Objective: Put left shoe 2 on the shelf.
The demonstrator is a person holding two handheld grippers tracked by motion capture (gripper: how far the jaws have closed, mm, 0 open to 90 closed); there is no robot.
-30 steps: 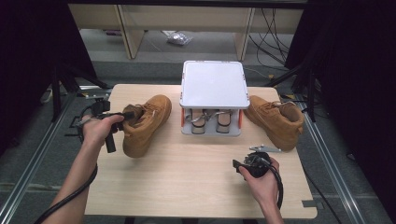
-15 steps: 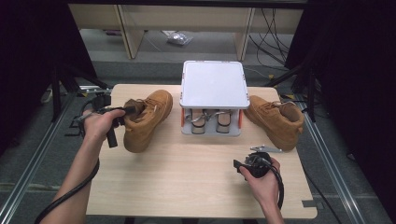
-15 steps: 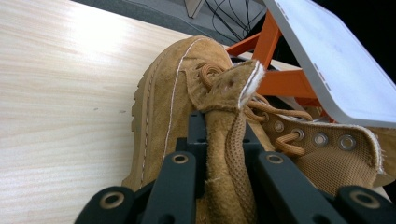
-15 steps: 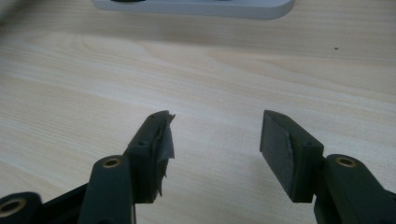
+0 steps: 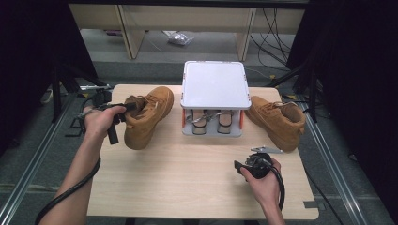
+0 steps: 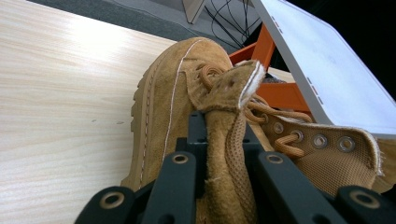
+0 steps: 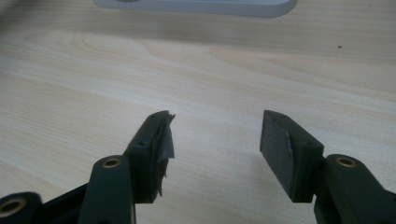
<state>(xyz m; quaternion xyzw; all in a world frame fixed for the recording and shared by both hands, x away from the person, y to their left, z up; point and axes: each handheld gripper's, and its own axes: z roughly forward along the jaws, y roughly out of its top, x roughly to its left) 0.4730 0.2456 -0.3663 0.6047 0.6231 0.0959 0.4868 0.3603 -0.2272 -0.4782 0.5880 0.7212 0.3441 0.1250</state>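
Gripping the boot (image 6: 177,107) collar — left gripper (image 6: 224,163) clamped tight.

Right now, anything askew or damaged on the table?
Yes. The left boot lies tipped on its side, its collar pinched in the left gripper. The right gripper has pad lining peeling off one finger. The right boot stands upright.
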